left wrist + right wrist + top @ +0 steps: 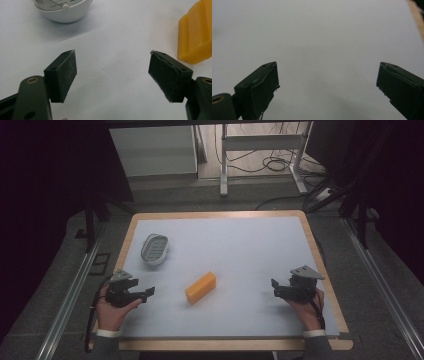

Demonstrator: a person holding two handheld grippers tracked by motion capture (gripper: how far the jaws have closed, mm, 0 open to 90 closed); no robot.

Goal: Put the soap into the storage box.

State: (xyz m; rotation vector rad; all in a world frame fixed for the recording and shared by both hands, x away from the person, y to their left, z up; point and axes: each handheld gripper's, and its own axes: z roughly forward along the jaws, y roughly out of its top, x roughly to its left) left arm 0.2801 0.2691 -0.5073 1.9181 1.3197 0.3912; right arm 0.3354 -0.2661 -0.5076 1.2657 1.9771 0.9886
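Your left tool (149,292), jaws wide and empty, sits nearer the orange block (200,287), whose long axis slants toward upper right

Looks like a lab or test room set up for recording, not anyone's home. There's a wooden-edged table (320,255) with a plain pale mat (235,250) on it, metal rails (70,300) running along the floor on both sides, dark drapes (45,175) closing off the sides, and grey carpet (200,200) underneath. Behind it you can see the white legs of a height-adjustable desk frame (262,150) with a tangle of black cables (272,165) on the floor, plus a white cabinet (155,150), all pretty typical for a research workspace.
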